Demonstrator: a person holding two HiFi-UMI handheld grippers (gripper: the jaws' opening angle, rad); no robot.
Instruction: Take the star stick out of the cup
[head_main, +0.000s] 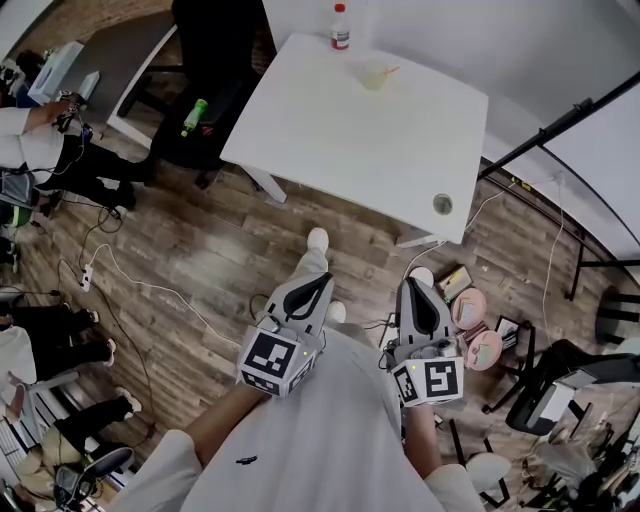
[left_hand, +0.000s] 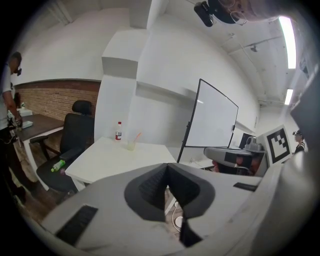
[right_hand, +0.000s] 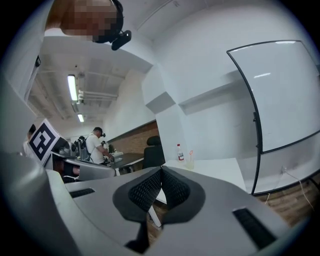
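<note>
A clear cup stands near the far edge of the white table, with a thin orange-tipped stick leaning out of it. The same cup and cup look small and distant in both gripper views. My left gripper and right gripper hang close to my body above the wood floor, well short of the table. Both are shut with nothing between the jaws.
A bottle with a red cap stands left of the cup. A black office chair with a green bottle on its seat sits left of the table. A whiteboard stand is at the right. People stand at the far left.
</note>
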